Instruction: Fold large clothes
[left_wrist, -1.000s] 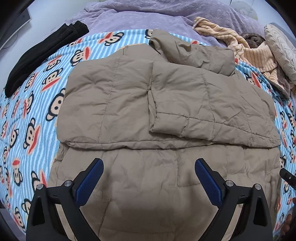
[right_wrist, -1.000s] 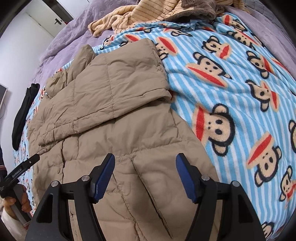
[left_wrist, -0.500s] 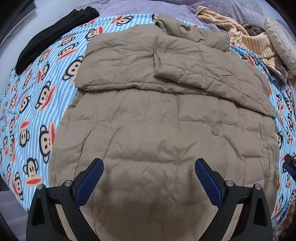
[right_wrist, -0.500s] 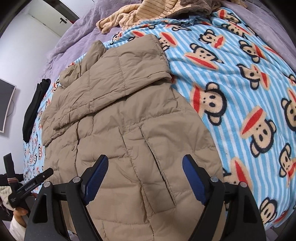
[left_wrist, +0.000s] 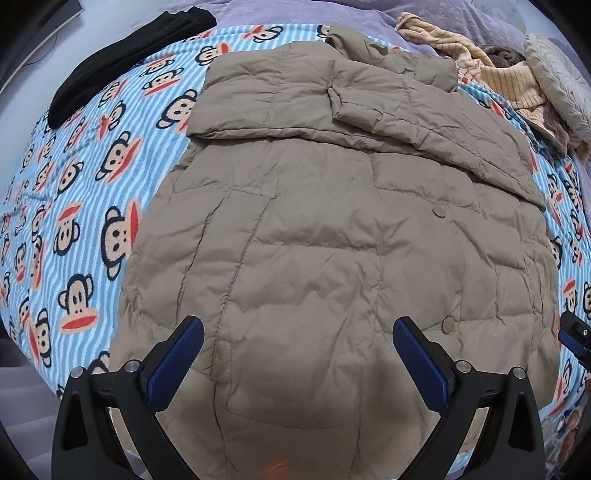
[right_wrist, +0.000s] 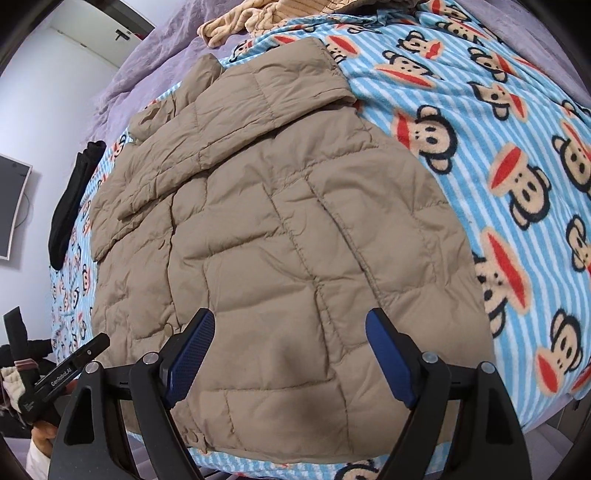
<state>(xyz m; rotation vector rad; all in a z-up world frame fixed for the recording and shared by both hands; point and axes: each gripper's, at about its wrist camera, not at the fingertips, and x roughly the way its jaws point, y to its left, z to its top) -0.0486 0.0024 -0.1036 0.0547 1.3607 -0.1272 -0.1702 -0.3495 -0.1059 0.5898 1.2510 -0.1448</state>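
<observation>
The tan puffy coat (left_wrist: 332, 240) lies flat on the monkey blanket (left_wrist: 92, 206), sleeves folded across its 12 o'clock end. The left claw (left_wrist: 295, 362) and right claw (right_wrist: 288, 350) both hang wide and empty over the 6 o'clock hem, likely to grab it.

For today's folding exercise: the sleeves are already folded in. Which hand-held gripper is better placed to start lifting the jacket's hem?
Probably neither alone. The left hand-held gripper and right hand-held gripper both hang open over the jacket's near hem, one toward each side, so both suit.
</observation>
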